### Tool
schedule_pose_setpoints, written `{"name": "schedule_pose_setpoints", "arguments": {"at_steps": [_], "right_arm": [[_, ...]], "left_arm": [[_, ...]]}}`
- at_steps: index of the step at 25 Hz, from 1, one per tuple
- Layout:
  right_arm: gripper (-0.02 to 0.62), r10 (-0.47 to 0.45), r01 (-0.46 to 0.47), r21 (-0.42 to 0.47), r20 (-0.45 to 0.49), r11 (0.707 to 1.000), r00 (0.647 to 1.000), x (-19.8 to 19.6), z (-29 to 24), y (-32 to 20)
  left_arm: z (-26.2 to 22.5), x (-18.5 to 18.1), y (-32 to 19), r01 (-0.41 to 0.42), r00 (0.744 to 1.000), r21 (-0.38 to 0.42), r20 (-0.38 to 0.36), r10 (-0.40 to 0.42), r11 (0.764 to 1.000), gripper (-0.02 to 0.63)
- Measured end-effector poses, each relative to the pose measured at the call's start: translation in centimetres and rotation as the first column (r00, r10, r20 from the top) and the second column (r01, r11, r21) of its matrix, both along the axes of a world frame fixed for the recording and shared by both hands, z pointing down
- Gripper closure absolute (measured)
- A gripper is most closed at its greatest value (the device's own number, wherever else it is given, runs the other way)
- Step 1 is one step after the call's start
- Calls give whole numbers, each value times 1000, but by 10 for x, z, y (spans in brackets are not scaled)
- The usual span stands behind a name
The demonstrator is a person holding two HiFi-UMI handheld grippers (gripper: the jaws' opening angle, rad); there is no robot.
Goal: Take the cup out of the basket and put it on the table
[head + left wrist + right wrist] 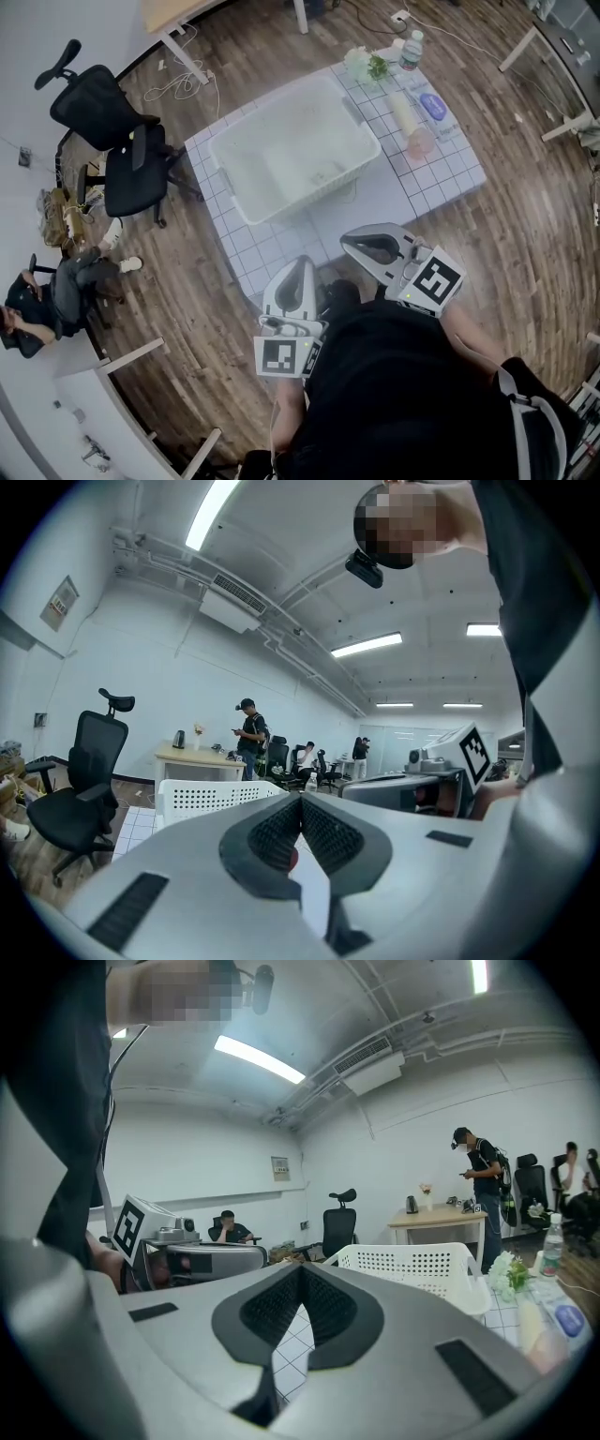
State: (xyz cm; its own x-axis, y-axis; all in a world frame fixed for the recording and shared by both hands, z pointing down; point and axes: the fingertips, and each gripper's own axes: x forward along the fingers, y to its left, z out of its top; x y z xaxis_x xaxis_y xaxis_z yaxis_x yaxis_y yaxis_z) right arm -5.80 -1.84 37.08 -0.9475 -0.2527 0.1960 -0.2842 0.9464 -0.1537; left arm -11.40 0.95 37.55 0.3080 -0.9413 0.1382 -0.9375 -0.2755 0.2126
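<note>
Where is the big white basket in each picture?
Head view: the white plastic basket is upper middle, on the gridded table.
Left gripper view: it is lower left of centre.
Right gripper view: it is right of centre.
Shared landmark: the black office chair, toward the basket's left in every view.

Clad in a black top [403,394], at 6 o'clock in the head view. Equipped with light-grey left gripper [304,262] and right gripper [349,242], dark ribbed pads [277,832] inside. Tagged with white cubes bearing black square markers: left cube [281,356], right cube [437,279].
</note>
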Motion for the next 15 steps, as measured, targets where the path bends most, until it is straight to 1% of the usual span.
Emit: {"name": "schedule_pose_setpoints", "arguments": {"at_steps": [4, 6, 10, 15], "right_arm": [[581, 15, -14, 13, -15, 1000, 1000, -18, 3, 2], [581, 25, -24, 12, -26, 1000, 999, -24, 7, 3], [581, 50, -49, 15, -43, 999, 998, -29, 12, -2], [581, 59, -56, 37, -74, 998, 996, -26, 15, -17]], "left_arm": [[6, -15, -6, -37, 999, -3, -3, 37, 999, 597], [8, -21, -9, -46, 999, -10, -18, 46, 999, 597], [11, -30, -17, -53, 998, -12, -26, 53, 999, 597], [9, -30, -27, -48, 998, -8, -28, 47, 999, 597]]}}
